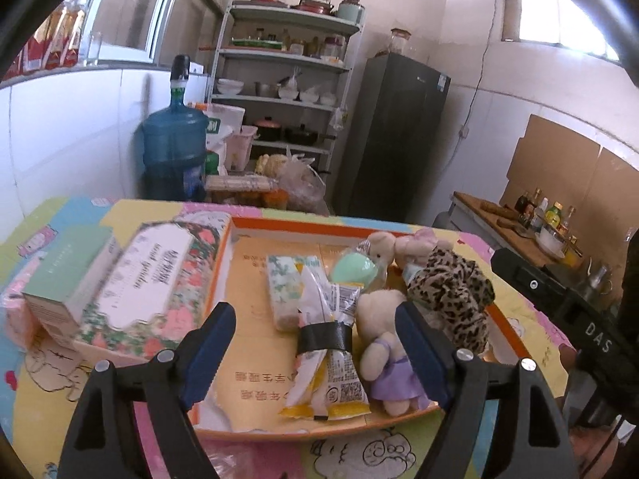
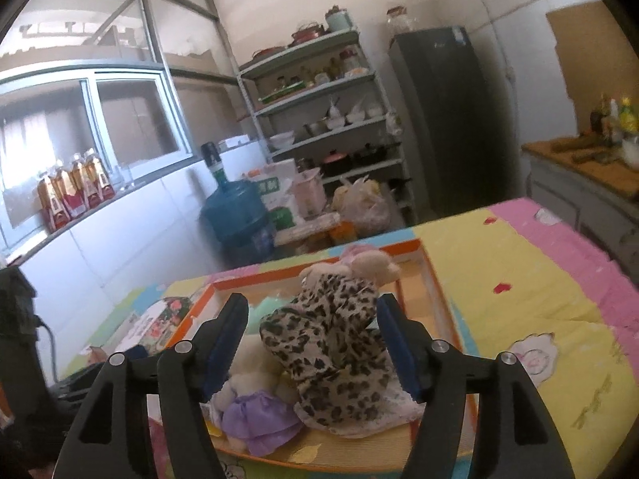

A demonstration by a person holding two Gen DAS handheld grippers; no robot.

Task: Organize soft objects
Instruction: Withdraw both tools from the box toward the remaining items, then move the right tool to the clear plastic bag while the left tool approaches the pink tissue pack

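Lying in the orange-rimmed tray (image 1: 515,333) on the worktop (image 1: 48,399) are the soft things: a leopard-print plush (image 1: 453,293) slumping at the tray's 3 o'clock side, a cream bear in a purple dress (image 1: 385,353) lying just beside it toward 6 o'clock, and a pink-bowed plush (image 1: 419,241) sitting behind them at 1 o'clock. Two snack packets bound by black tape (image 1: 325,337) are lying in the tray's middle, touching the bear, with a mint-green object (image 1: 353,273) beyond them.

The left gripper (image 1: 315,333) is hovering with its jaws standing wide apart, the taped packets showing between them but nothing being pressed. The right gripper (image 2: 313,339) is also standing apart, framing the leopard-print plush without its pads squeezing it.

A floral box (image 1: 155,279) and a pale green box (image 1: 68,275) are crowding the tray at 9 o'clock. A blue water jug (image 1: 173,147), a shelf rack (image 1: 287,80) and a dark fridge (image 1: 393,135) are standing well behind, at 12 o'clock.
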